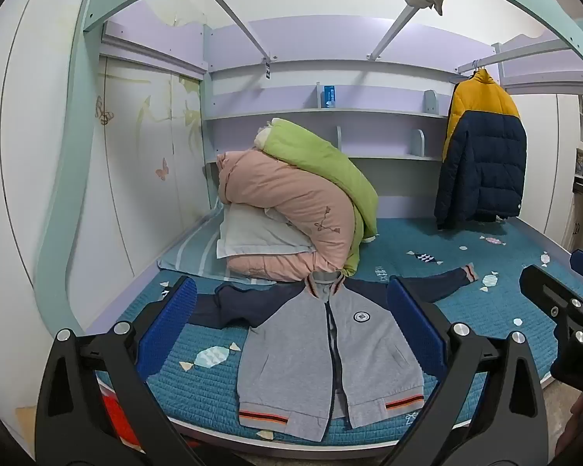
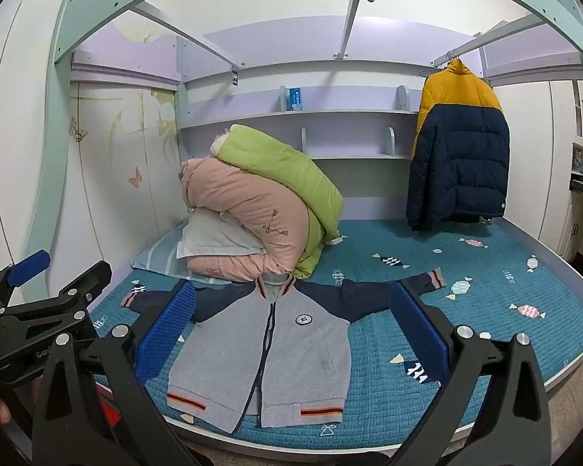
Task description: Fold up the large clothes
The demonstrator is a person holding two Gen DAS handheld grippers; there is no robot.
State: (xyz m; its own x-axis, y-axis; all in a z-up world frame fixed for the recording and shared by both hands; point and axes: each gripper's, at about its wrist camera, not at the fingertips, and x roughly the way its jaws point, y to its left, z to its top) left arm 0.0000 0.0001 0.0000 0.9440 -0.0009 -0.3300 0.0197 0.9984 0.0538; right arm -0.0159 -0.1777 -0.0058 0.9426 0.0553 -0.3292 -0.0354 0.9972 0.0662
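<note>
A grey zip jacket (image 1: 330, 361) with navy sleeves and orange-striped cuffs lies flat, front up, on the teal quilted bed (image 1: 497, 303). Its sleeves are spread left and right and its hem is at the near edge. It also shows in the right wrist view (image 2: 268, 353). My left gripper (image 1: 291, 330) is open and empty, held above the near edge of the bed in front of the jacket. My right gripper (image 2: 291, 330) is open and empty, also in front of the jacket. Each gripper shows at the edge of the other's view, the right (image 1: 563, 310) and the left (image 2: 50, 295).
A pile of pink (image 1: 287, 209) and green (image 1: 322, 163) quilts with a white pillow sits behind the jacket's collar. A yellow-and-navy puffer jacket (image 1: 482, 147) hangs from a rail at the back right. Shelves run along the back wall. A bunk frame arches overhead.
</note>
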